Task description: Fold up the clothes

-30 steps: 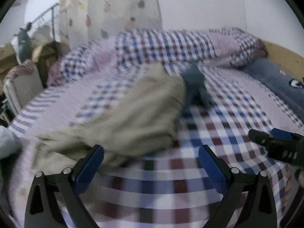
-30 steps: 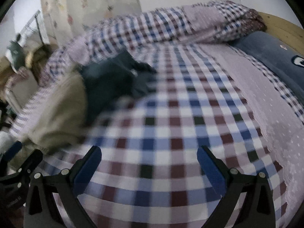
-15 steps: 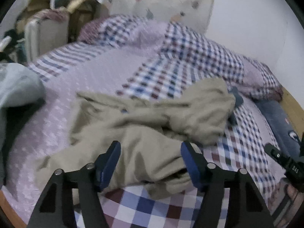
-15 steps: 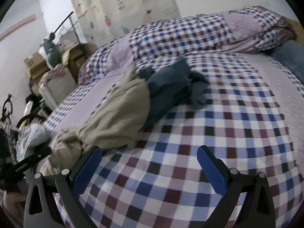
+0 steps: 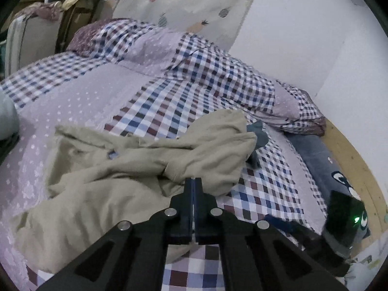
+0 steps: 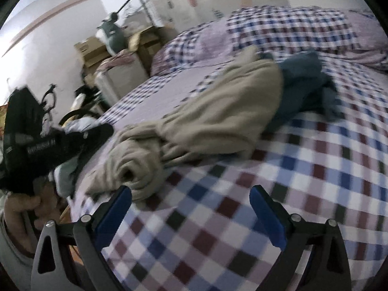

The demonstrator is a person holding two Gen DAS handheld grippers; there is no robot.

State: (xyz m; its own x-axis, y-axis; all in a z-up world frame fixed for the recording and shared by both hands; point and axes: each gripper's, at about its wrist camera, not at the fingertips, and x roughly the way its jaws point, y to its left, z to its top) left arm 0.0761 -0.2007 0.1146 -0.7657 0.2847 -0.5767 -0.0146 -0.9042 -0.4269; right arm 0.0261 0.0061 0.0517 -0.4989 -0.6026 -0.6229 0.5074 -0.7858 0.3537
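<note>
While the left gripper (image 5: 193, 189) has its fingers (image 5: 187, 201) pressed together over the near part of the khaki garment (image 5: 135, 169), I cannot tell whether any cloth is pinched between them; no fabric shows in the slit, and the tips sit right at a bunched fold. Just ahead of those tips the khaki cloth twists into a knot-like gather, then spreads away to the left in loose, rumpled layers across the bed (image 5: 72, 97). Beyond its far right end a dark teal garment (image 5: 258, 135) pokes out, partly under the khaki one. Further off lie the rolled checked quilt (image 5: 218, 77) and, to the right, a blue pillow (image 5: 322, 160).

The right gripper (image 6: 191, 206) has its fingers (image 6: 121, 203) wide apart and holds nothing. Its left finger is just beside the crumpled near end of the khaki garment; its right finger hovers over bare checked sheet. Ahead and up to the right, the teal garment lies against the khaki one's far end.

As a judgement, folding has barely begun: both garments are still heaped and tangled, neither is spread flat, and no neat fold shows. What is left is to separate them, lay each out smooth, and fold each in turn.
</note>
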